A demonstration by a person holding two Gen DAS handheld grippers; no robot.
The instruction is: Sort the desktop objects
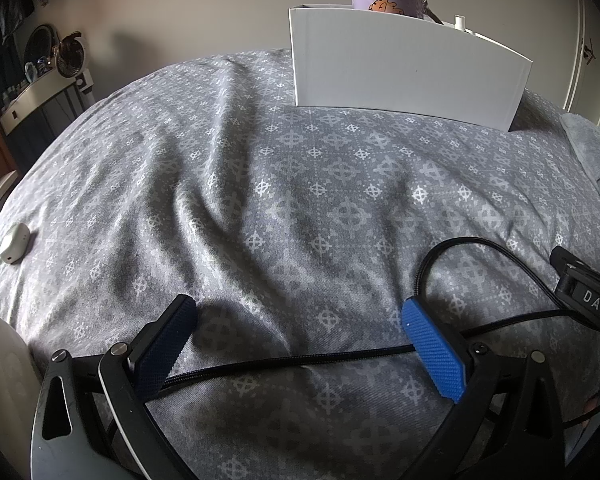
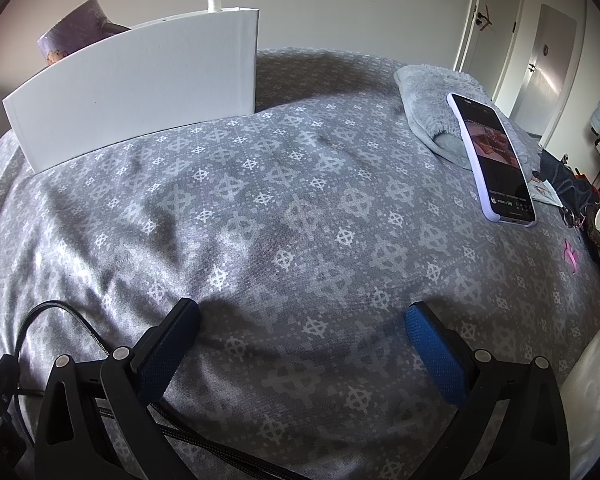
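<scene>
Both feeds come to me dim and cool — soft daylight, no hard lamp. On my left wrist view the patterned grey cloth [image 1: 300, 208] shows folds with broad shadows, and a dark patch sits just ahead of the left gripper [image 1: 298, 312]. The white box [image 1: 404, 76] is the brightest surface, evenly lit. On the right wrist view the phone [image 2: 494, 156] screen carries slight glare, and a door [image 2: 548, 60] reflects a pale sheen. Fisheye bending is strong — edges curve, corners go black, and the near finger frames look soft.
</scene>
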